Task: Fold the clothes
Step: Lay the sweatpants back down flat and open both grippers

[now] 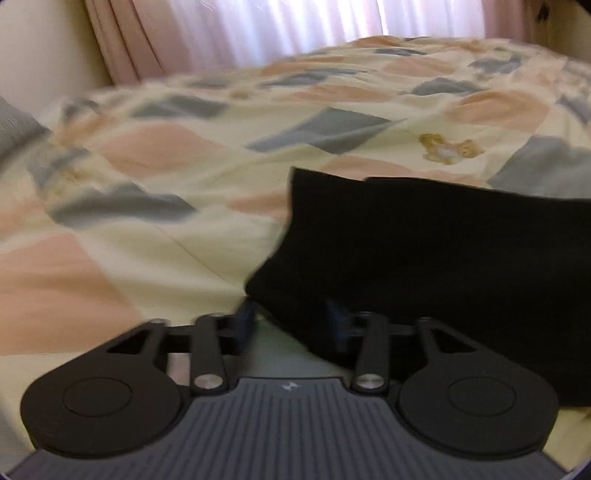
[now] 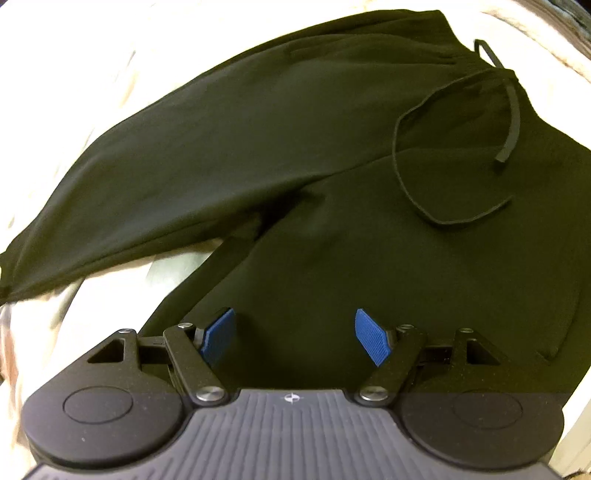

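Note:
A pair of black trousers (image 2: 295,147) lies spread on the bed, one leg stretching to the left and a loose drawstring (image 2: 454,155) curling near the waistband at the upper right. My right gripper (image 2: 295,325) hovers over the nearer leg, open, its blue pads (image 2: 218,336) wide apart with only cloth beneath them. In the blurred left wrist view, a cuff end of the trousers (image 1: 424,251) lies at the right. My left gripper (image 1: 291,314) is at its edge with the pads apart. The cloth's edge runs between them and covers part of the right finger.
A patchwork bedspread (image 1: 184,240) in cream, pink and grey, printed with small bears, covers the bed. Pink curtains (image 1: 258,29) hang behind it before a bright window. A grey pillow (image 1: 14,122) shows at the far left. The bedspread (image 2: 74,92) looks washed out around the trousers.

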Tool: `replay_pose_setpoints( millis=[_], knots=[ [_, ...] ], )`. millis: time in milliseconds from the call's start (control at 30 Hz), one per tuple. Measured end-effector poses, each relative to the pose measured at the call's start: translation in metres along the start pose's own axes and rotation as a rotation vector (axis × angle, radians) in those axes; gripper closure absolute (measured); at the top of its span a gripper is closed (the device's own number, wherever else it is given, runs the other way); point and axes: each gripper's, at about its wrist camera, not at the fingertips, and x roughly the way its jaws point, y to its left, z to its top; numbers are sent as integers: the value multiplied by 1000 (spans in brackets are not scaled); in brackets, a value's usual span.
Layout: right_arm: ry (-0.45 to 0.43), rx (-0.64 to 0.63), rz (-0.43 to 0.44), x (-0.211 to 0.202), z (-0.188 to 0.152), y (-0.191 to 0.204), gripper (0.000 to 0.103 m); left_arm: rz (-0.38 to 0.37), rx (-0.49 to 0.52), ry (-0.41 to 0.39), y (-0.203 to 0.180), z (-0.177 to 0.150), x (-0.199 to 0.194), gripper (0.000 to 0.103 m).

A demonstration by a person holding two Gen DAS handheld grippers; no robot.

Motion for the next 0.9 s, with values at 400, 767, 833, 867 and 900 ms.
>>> replay_pose_setpoints(
  millis=[400, 767, 833, 867, 900],
  knots=[
    [-56, 21, 98, -92, -25, -102, 19, -35, -185, 280, 20, -94, -276, 36],
    [-189, -197, 190, -234, -63, -116, 12, -228, -225, 192, -78, -145, -554, 19],
    [-217, -240, 197, -251, -67, -109, 9, -216, -212, 164, -86, -140, -582, 16],
    [-231, -248, 200, -260, -70, -106, 9, -210, -208, 149, -88, -137, -595, 13],
    [-245, -254, 203, -268, -73, -104, 8, -206, -206, 138, -90, -135, -607, 12]
  ],
)
